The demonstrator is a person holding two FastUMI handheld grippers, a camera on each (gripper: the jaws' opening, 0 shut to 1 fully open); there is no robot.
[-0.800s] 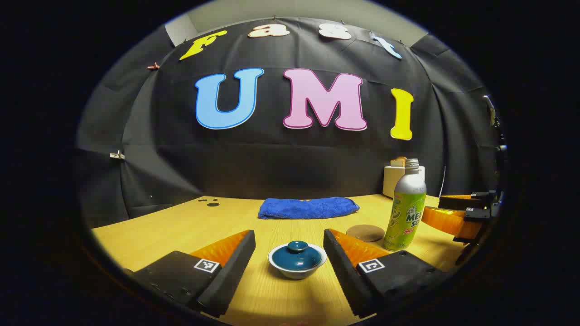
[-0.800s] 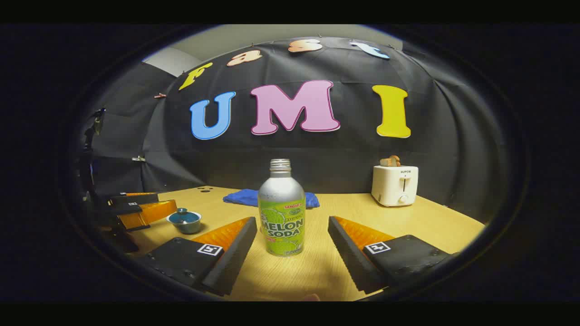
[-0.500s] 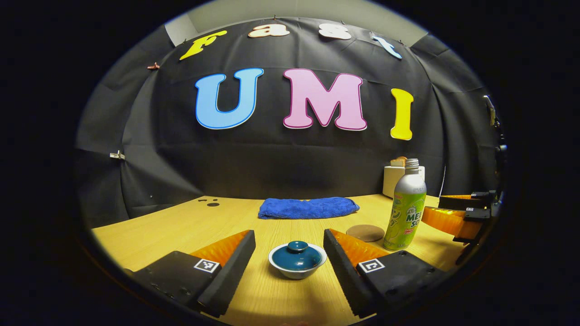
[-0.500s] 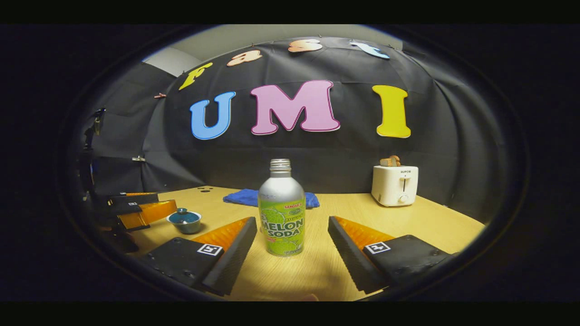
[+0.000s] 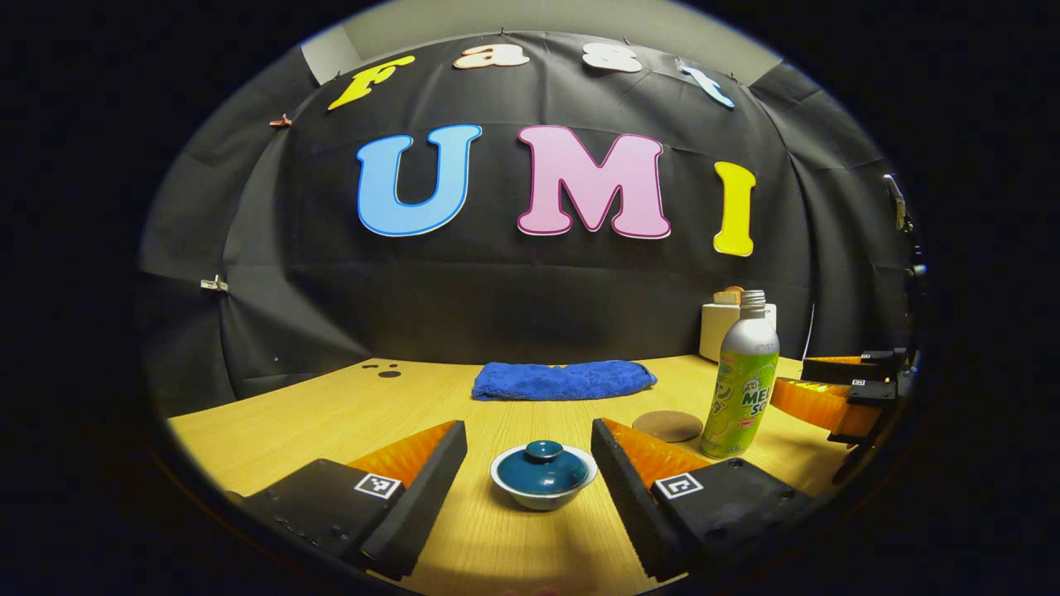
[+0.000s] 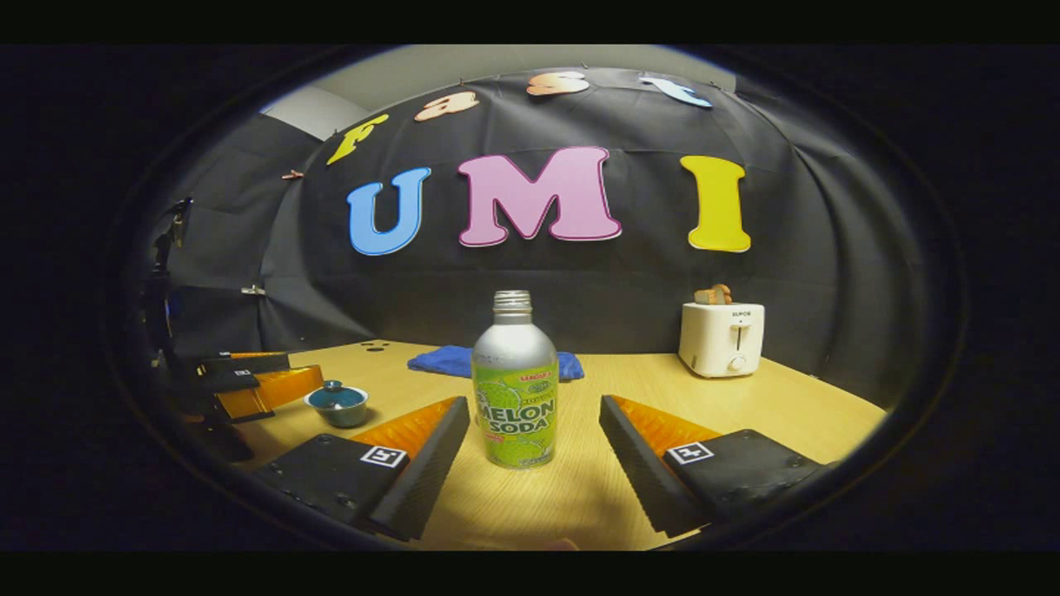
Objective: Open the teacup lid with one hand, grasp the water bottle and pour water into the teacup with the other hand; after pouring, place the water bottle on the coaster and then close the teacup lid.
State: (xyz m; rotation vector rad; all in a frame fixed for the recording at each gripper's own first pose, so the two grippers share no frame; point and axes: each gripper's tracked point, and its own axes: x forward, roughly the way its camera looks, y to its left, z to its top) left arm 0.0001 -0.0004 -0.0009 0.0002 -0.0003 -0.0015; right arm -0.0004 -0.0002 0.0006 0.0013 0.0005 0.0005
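Wooden table point(image 5: 331, 414): your left gripper point(image 5: 528, 463) gapes wide, holding nothing, white teacup with teal lid point(image 5: 543, 474) dead ahead. Your right gripper point(image 6: 526, 451) equally wide, empty; silver-green water bottle point(image 6: 514, 385) upright at twelve o'clock. Brown round coaster point(image 5: 667, 425) beside bottle.

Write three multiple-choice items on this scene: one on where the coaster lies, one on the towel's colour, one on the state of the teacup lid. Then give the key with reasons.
1. The coaster lies:
A. under the teacup
B. on the table beside the water bottle
C. on the towel

2. The towel is:
A. blue
B. white
C. red

3. The teacup lid is:
A. held in the left gripper
B. lying on the table
C. on the teacup

Key: B, the disc sits bare next to the bottle; A, the folded cloth is blue; C, the lid caps the cup between the open left gripper fingers.
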